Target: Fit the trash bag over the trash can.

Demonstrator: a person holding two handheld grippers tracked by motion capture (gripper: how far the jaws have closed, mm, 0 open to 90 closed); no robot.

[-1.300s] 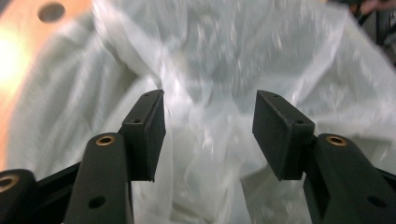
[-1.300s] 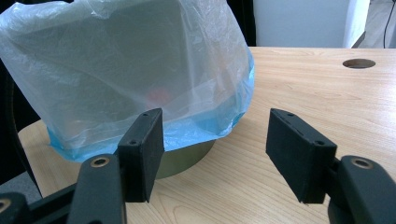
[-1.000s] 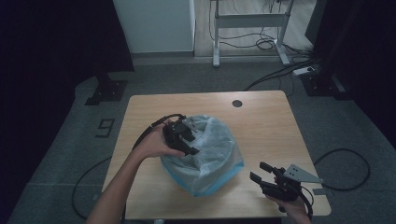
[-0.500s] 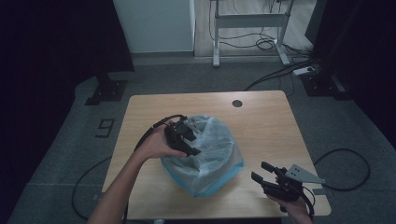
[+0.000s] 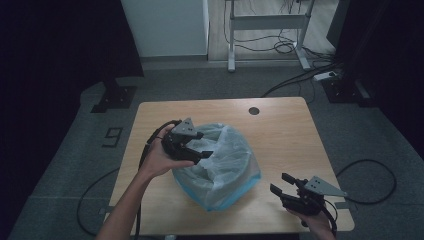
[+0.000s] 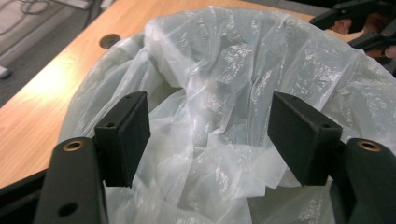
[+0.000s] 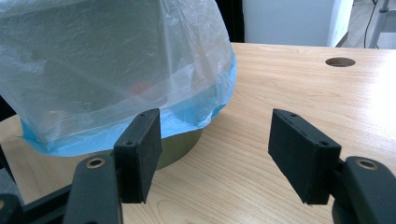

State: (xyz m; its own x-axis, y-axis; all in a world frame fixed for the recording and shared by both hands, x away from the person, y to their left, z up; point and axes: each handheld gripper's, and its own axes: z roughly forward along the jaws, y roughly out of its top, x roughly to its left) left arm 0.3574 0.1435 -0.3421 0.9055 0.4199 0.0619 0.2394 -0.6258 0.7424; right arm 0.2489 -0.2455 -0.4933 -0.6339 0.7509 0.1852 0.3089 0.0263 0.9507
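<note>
A translucent plastic bag (image 5: 225,167) with a blue hem is draped over a round olive container (image 7: 180,147) in the middle of the wooden table (image 5: 290,135). My left gripper (image 5: 204,146) hovers over the bag's left top. Its jaws have just been opening and now stand open above the crumpled film (image 6: 224,70), with the pads (image 6: 123,135) not pressing on it. My right gripper (image 5: 281,183) is low at the table's front right, open, with nothing between its jaws (image 7: 217,154), and it points at the bag (image 7: 93,70) and the container's base.
A round cable hole (image 5: 254,110) lies near the table's far edge. Cables trail over the floor (image 5: 370,165) at the right and behind. A white cabinet (image 5: 165,25) and a metal desk frame (image 5: 270,22) stand beyond the table.
My left gripper has shifted slightly and risen over the bag, and its jaws have spread wider. The right gripper has stayed where it was.
</note>
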